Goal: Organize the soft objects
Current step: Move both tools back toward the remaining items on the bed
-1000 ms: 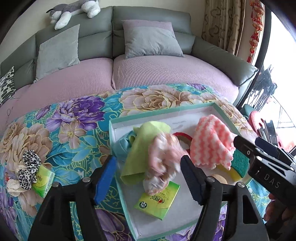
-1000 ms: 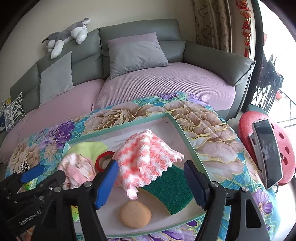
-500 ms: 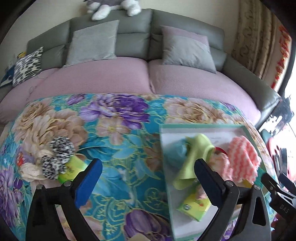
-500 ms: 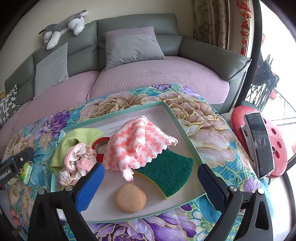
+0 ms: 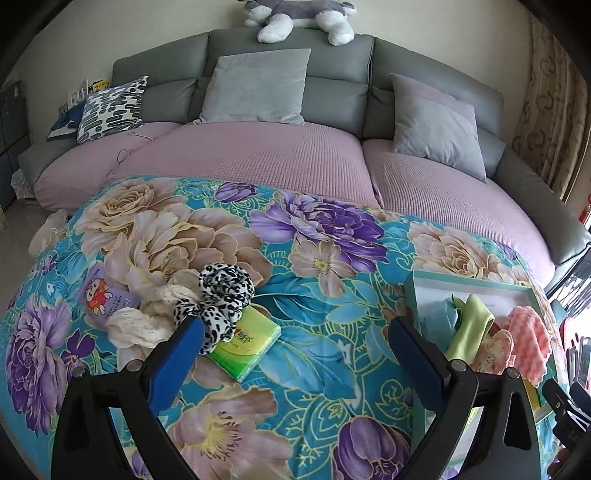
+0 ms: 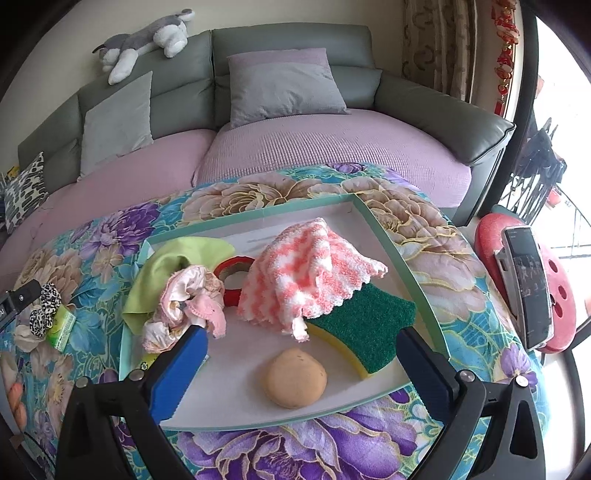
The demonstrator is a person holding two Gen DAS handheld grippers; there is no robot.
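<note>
Over the flowered tablecloth my left gripper [image 5: 295, 332] stands open and empty. Just past its left finger lie a leopard-print scrunchie [image 5: 221, 295], a green tissue pack [image 5: 245, 343] and a cream lace cloth [image 5: 147, 317]. My right gripper [image 6: 301, 338] is open over the near part of the mint-rimmed tray [image 6: 406, 269], touching nothing. The tray holds a pink-and-white knitted cloth [image 6: 306, 273], a green sponge [image 6: 365, 328], a tan round pad [image 6: 295, 376], a red tape roll [image 6: 232, 273], a lime cloth [image 6: 177, 262] and a pink floral cloth [image 6: 188, 299].
A purple packet [image 5: 105, 299] lies left of the lace cloth. Behind the table runs a grey sofa with mauve seats [image 5: 295, 158], cushions and a plush dog [image 5: 295, 11]. At the right a phone [image 6: 526, 288] leans on a red stool [image 6: 561, 295].
My left gripper has swung left, from over the tray to over the scrunchie pile, and its jaws have widened. The right gripper's jaws have widened too; it has shifted only slightly over the tray.
</note>
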